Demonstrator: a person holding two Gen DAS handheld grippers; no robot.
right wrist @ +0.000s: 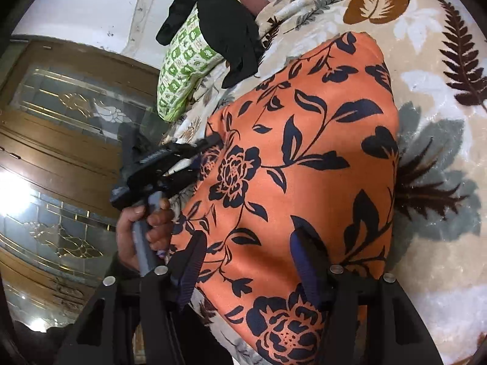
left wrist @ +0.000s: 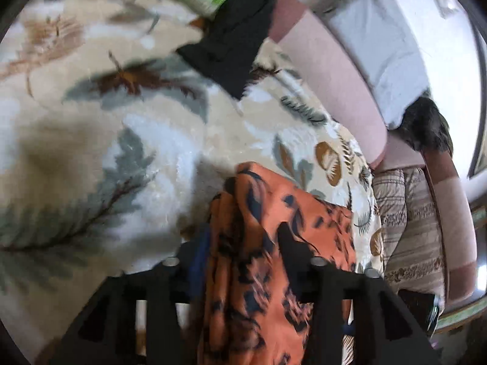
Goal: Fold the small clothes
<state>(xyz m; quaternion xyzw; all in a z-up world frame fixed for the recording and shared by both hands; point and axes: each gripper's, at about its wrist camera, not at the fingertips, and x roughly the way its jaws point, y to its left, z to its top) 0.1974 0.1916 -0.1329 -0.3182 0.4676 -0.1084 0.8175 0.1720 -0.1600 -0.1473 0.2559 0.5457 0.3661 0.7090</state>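
Note:
An orange cloth with dark blue flowers [right wrist: 304, 152] lies spread on a leaf-print blanket [right wrist: 441, 182]. My right gripper [right wrist: 248, 258] stands over its near end, jaws apart, with the cloth flat between and under the blue pads [right wrist: 190, 261]. My left gripper [right wrist: 210, 146], held by a hand [right wrist: 152, 222], sits at the cloth's left edge. In the left wrist view the orange cloth [left wrist: 249, 213] rises bunched between the jaws of my left gripper [left wrist: 243, 252]. The jaws stand apart and do not clearly press on it.
A black garment [right wrist: 225, 30] lies over a green-and-white patterned bundle [right wrist: 185, 70] at the far end of the blanket [left wrist: 121, 121]. A pink padded edge [left wrist: 328, 76] runs along one side. A wooden door with glass panels [right wrist: 61, 137] stands at the left.

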